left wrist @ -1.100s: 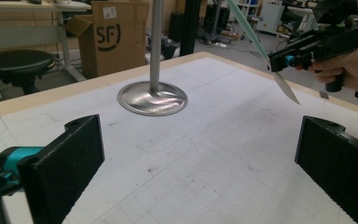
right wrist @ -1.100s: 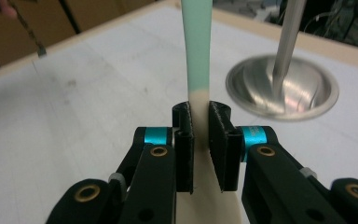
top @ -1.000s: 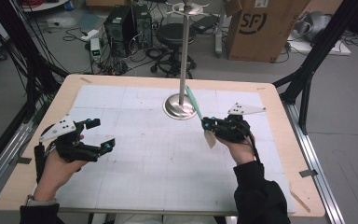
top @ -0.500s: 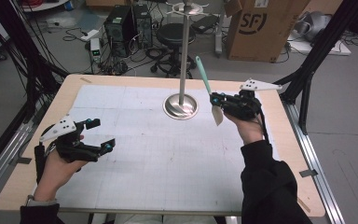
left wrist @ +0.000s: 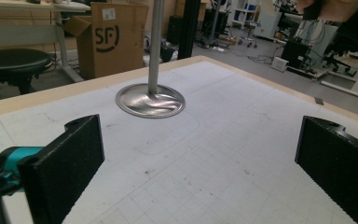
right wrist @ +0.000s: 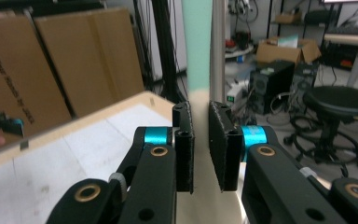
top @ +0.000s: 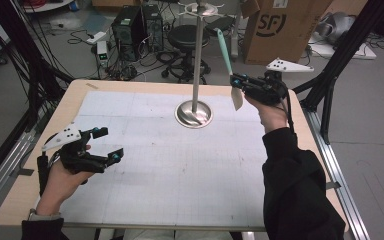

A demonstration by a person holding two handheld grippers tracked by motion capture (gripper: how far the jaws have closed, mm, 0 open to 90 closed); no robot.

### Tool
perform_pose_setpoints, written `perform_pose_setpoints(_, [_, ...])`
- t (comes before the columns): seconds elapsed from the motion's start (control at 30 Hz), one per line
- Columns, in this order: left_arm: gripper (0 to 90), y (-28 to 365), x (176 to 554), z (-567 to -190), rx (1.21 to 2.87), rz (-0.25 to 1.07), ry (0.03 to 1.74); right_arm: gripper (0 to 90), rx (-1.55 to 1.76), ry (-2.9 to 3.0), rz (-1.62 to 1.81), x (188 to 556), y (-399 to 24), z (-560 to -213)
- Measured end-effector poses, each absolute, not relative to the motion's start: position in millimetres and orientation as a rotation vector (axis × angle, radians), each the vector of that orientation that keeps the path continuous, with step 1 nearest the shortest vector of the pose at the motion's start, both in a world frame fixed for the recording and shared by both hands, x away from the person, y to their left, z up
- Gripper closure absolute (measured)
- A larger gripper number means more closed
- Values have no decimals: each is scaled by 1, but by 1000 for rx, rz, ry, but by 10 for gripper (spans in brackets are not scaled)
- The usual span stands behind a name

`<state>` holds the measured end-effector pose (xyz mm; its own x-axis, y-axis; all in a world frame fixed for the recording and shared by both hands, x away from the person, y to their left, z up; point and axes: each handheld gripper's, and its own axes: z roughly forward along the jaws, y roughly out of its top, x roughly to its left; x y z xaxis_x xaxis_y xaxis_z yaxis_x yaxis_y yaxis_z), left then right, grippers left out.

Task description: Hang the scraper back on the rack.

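White gridded paper (top: 180, 165) covers our wooden table (top: 35, 200). Nearest us, our left gripper (top: 106, 145) hovers low over it, jaws spread wide and empty. Ahead of it stands the metal stand (top: 195, 112), its dish-like base bare. Beyond, our right gripper (top: 236, 84) is raised beside the pole, jaws pinched on a spatula (top: 226, 55): mint handle up, cream blade down. We cannot make out the handle's tip. Boxes (top: 275, 25) clutter the floor behind.

Both black grippers, left gripper (top: 107, 144) and right gripper (top: 236, 82), carry teal joints, brass screws and grey triangular plates.
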<state>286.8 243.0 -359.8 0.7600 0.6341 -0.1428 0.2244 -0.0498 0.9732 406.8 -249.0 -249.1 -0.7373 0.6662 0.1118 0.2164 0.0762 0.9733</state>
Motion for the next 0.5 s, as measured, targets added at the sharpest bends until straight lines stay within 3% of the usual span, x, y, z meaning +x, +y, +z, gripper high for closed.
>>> perform_pose_setpoints(0.5, [17,247,285,-363,1621,380,718,808,872,1871,1752,425,-259,-244])
